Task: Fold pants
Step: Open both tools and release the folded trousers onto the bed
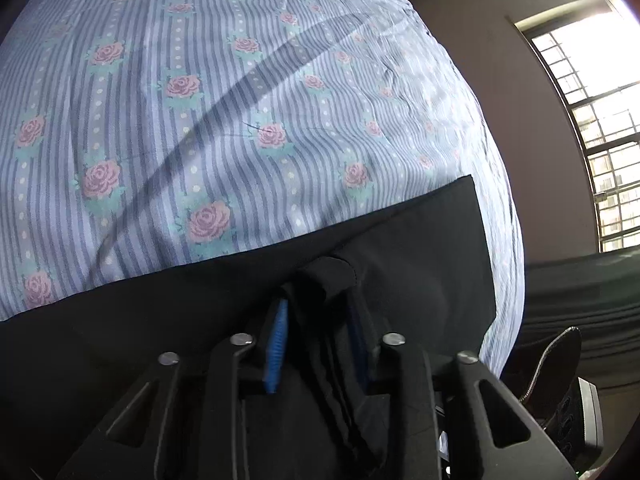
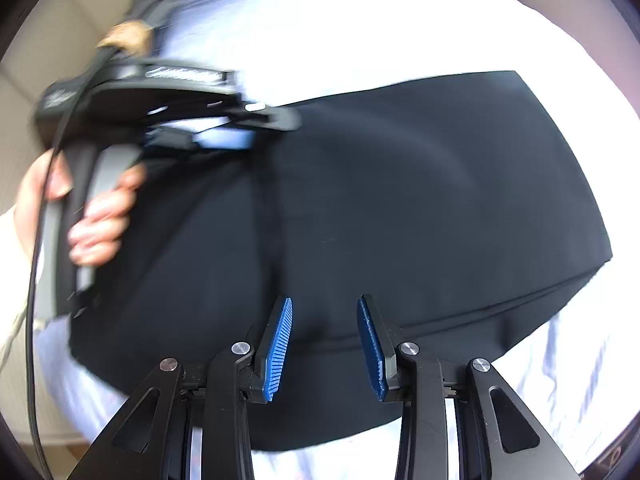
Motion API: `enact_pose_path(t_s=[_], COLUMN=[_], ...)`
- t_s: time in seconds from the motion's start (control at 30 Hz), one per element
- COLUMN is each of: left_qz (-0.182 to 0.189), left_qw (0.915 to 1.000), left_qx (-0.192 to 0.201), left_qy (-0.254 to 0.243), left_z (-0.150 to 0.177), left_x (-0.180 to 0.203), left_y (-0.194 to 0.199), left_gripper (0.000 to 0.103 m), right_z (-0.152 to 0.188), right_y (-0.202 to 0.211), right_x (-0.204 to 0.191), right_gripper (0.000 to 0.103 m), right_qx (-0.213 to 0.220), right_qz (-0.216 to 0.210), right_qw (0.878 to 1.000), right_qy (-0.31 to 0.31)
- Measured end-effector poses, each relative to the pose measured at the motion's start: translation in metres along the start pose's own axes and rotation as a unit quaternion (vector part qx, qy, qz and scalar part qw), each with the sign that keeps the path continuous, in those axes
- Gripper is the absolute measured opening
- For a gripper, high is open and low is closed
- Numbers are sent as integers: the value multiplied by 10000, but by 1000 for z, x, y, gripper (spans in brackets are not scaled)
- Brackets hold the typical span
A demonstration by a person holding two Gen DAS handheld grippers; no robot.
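Bed sheet (image 1: 208, 128) under my rig: blue stripes, pink roses, mildly wrinkled. Beige wall (image 1: 480, 60) beyond it, one barred window (image 1: 592, 120) letting in glare.

I count one pair of black pants (image 2: 400, 208), lying flat on the sheet, folded into a broad slab.

Two grippers. My left gripper (image 1: 318, 316) pinches a bunched fold of the pants between its blue pads. My right gripper (image 2: 325, 344) hovers above the cloth, jaws apart, nothing between them.
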State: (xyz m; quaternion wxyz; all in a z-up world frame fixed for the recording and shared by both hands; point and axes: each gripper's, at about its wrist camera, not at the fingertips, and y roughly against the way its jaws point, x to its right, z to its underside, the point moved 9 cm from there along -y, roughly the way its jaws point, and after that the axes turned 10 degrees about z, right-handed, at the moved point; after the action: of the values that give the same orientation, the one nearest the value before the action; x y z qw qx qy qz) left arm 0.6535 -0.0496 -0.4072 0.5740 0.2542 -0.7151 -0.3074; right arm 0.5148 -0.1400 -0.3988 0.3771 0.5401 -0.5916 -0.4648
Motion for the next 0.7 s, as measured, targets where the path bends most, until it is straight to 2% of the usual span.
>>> enact_pose_path(t_s=[0.03,0.17,0.27,0.33,0.4,0.47,0.57,0.63,0.7], left_qz=[19,-149,-263,-293,-565,-844,-1057,-1148,-1178], left_qw=[10000,9996,9993,9994,9981,9952,9904,9867,9841], left_qx=[80,250,231,183,189,284,595,875,1130], left_qy=[29,-69,-90,-73,-146,-411,-669,-741,-702], left_z=[-1,2,4,4,3,2,8,19,36], left_x=[0,-4,-10,-12,-13,-9,-1,2,1], left_y=[2,9,14,18,24,41,86,122,157], left_gripper=[15,14,14,18,24,26,37,45,49], right_z=[-3,-4,-6,-5,-3,-7,-13,-19,-23], right_y=[-6,-33,-37,-36,-33,-32,-25,-13,10], right_x=[7,12,4,-3,-8,-4,1,-1,-4], right_gripper=[36,36,36,36,36,36,36,43,55], right_qx=[-33,-335,-283,-299,-360,-421,-595,-613,-439], right_qz=[42,-43,99,31,-116,-133,-201,-313,-378], right_qw=[10000,9994,9991,9987,9983,9982,9974,9972,9979], right_qy=[-51,-64,302,407,447,412,355,295,275])
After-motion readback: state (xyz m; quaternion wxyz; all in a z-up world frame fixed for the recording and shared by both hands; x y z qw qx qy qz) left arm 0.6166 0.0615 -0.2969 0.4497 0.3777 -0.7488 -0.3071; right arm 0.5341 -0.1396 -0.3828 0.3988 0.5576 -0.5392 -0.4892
